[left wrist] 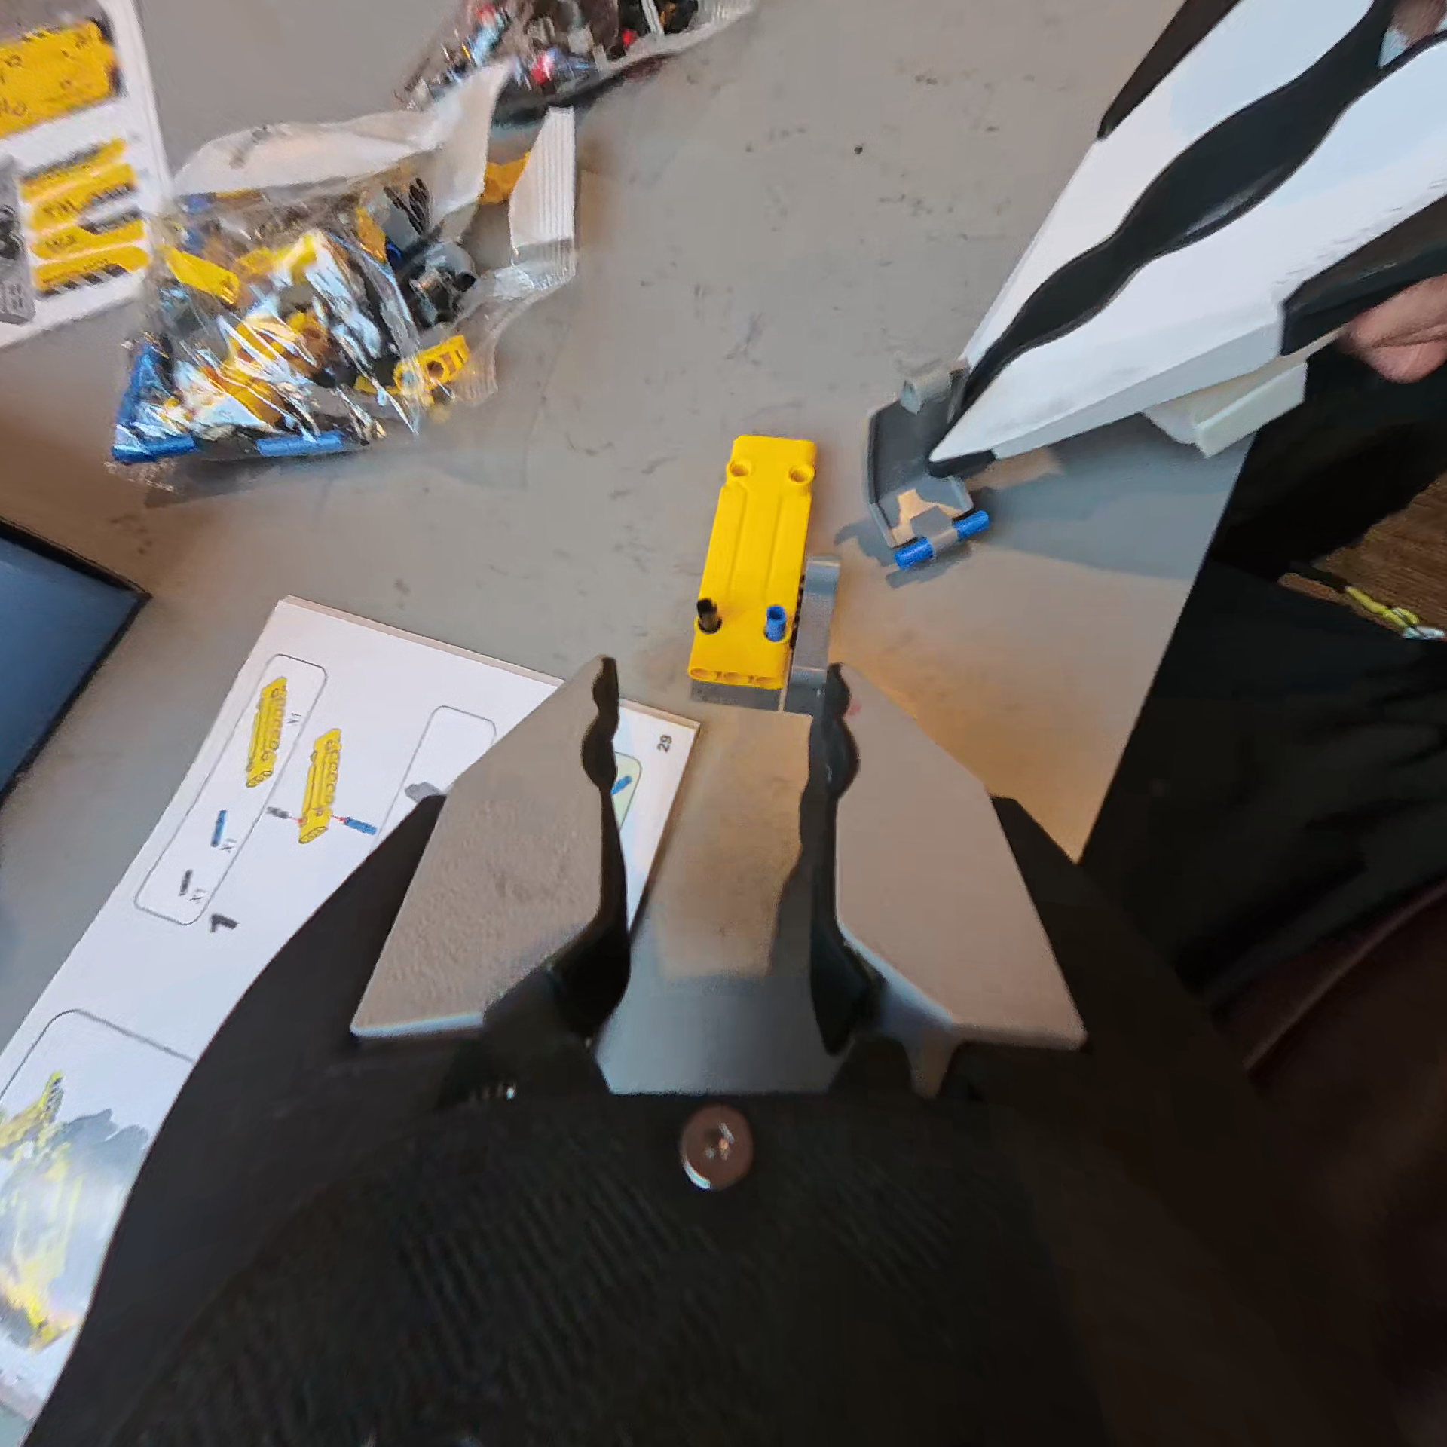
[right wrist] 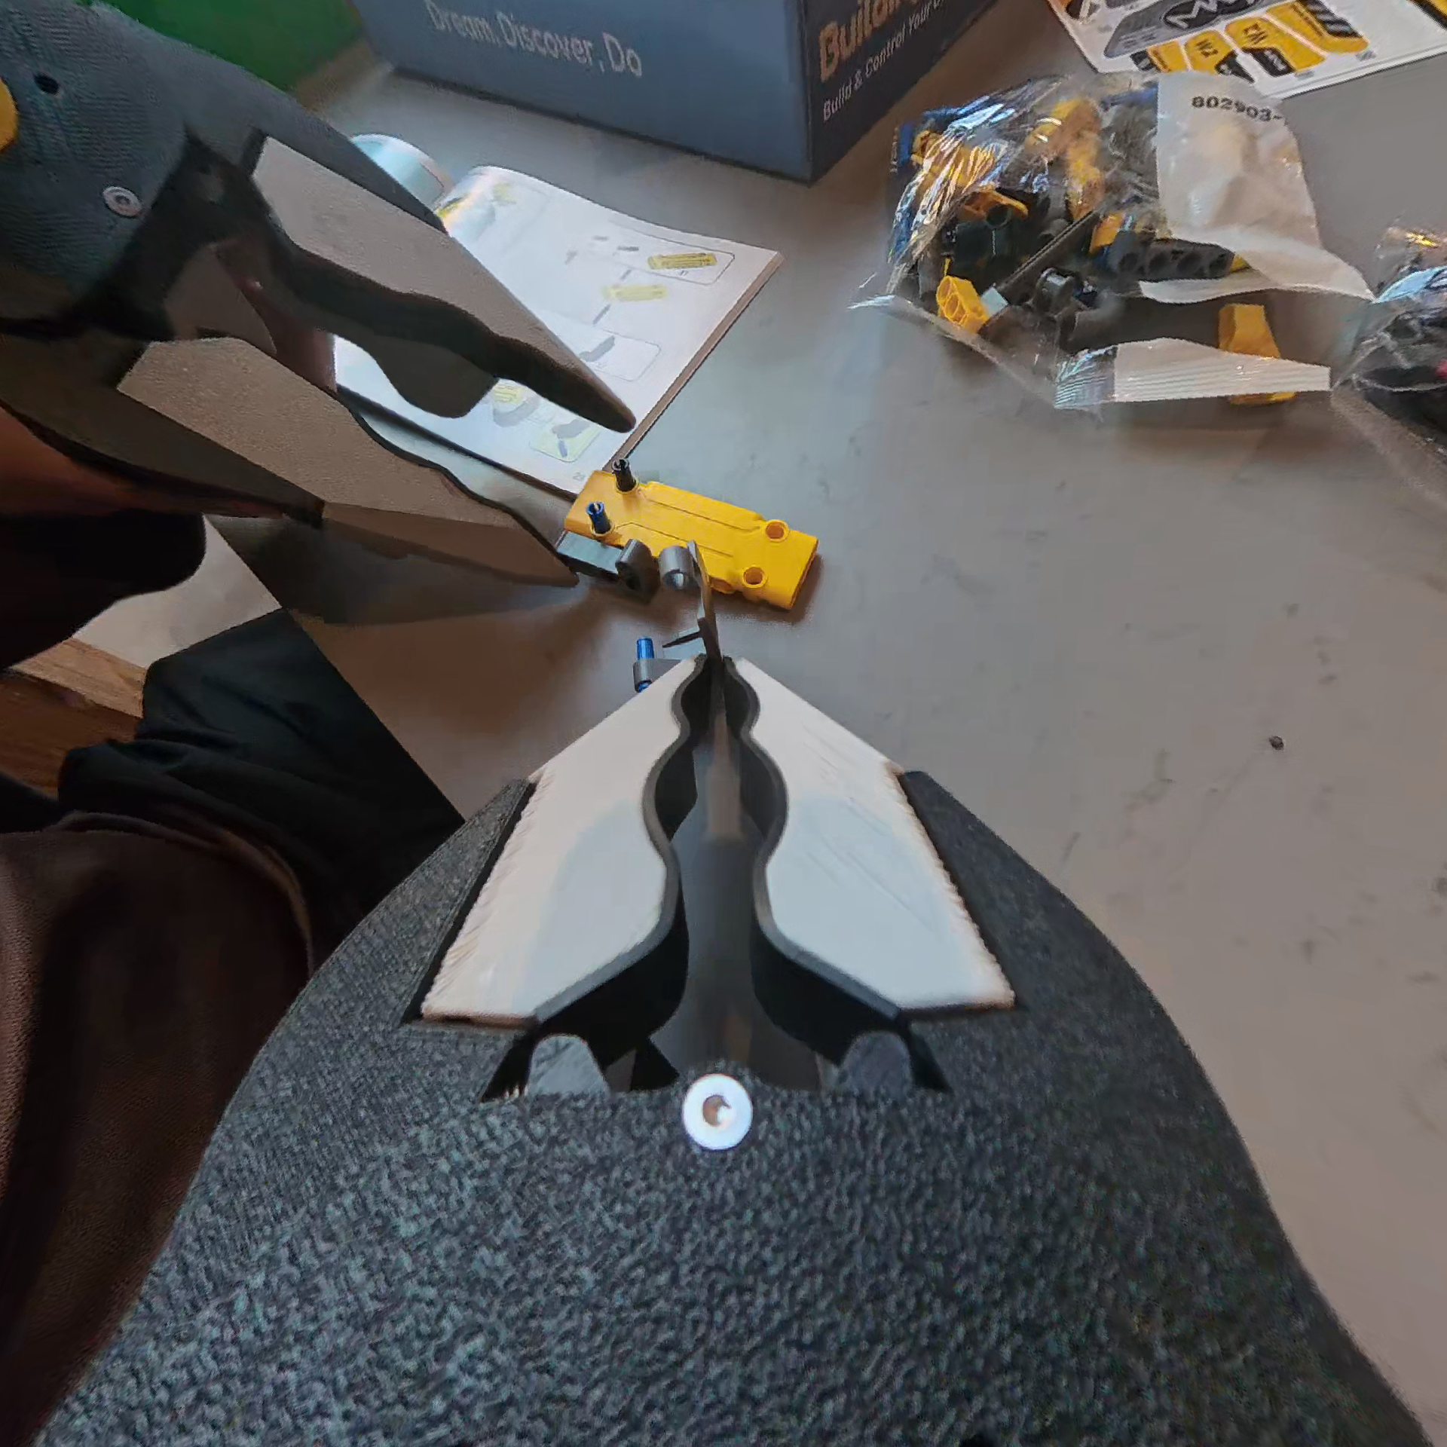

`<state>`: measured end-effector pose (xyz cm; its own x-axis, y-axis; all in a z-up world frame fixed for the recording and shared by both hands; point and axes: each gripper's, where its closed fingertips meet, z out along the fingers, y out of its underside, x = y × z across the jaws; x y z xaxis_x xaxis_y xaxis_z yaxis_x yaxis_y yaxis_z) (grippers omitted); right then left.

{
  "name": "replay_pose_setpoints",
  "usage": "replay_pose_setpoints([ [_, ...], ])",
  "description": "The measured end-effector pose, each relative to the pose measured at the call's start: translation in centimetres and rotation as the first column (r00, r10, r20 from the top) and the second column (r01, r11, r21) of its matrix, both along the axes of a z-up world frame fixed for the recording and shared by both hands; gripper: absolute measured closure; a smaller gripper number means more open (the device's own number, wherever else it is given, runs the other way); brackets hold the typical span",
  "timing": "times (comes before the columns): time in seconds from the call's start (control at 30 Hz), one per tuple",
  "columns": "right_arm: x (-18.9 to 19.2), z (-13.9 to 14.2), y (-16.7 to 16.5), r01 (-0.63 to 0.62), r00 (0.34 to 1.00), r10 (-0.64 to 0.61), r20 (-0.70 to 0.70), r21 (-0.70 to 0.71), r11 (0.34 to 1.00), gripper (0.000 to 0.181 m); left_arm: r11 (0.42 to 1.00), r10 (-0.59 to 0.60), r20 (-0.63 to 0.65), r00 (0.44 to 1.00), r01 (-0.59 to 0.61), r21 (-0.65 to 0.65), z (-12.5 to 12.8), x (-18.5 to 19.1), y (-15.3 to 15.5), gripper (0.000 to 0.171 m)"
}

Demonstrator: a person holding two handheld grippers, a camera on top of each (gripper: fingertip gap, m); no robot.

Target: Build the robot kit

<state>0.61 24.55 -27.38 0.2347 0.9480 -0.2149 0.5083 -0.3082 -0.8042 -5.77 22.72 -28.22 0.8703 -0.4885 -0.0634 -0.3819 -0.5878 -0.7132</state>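
A yellow panel [left wrist: 755, 564] with a black pin [left wrist: 709, 615] and a blue pin [left wrist: 775, 622] lies on the grey table, with a grey piece [left wrist: 818, 618] against its right side. My left gripper [left wrist: 720, 681] is open just in front of it, and its right finger touches the grey piece. My right gripper [right wrist: 709, 665] is shut on a thin curved grey panel [right wrist: 707, 618] that carries blue pins [left wrist: 940, 536]. It holds this panel right beside the yellow panel [right wrist: 697, 540]. The right gripper [left wrist: 940, 458] also shows in the left wrist view, and the left gripper [right wrist: 599, 497] in the right wrist view.
An open instruction booklet [left wrist: 391, 744] lies left of the yellow panel. Clear bags of loose parts [left wrist: 297, 329] sit farther back, next to a sticker sheet [left wrist: 70, 156]. A blue box [right wrist: 665, 78] stands at the back. The table edge and a person's dark sleeve are close by. There is about 8 cm between the tips of the two grippers.
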Motion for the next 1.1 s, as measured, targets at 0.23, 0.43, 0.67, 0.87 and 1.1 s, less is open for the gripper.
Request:
replay_pose_setpoints([
  [0.23,-0.1,-0.7,-0.5,-0.023,0.999,0.023,0.025,-0.002,1.0,0.178,0.999,-0.037,0.063,0.997,0.039,-0.033,-0.5,0.6,0.0,0.13],
  [0.43,-0.3,1.2,-0.5,0.006,0.999,-0.005,-0.042,0.038,0.999,0.179,0.993,0.056,0.005,0.998,-0.056,0.105,1.4,-0.6,-0.2,0.129],
  [0.67,-0.8,2.8,-1.1,0.074,0.985,-0.08,-0.155,-0.039,0.996,0.179,0.996,0.033,0.182,0.983,-0.048,0.075,1.7,3.9,-2.9,0.133],
  [0.87,-1.0,3.9,-1.6,0.102,0.971,-0.108,-0.212,-0.036,0.994,0.179,0.999,0.038,0.379,0.925,-0.047,0.016,2.6,5.7,-2.7,0.148],
  [1.1,-1.3,4.8,-2.3,0.109,0.965,-0.1,-0.242,0.024,0.994,0.179,0.996,0.069,0.581,0.811,-0.085,0.002,4.8,5.8,-2.2,0.148],
])
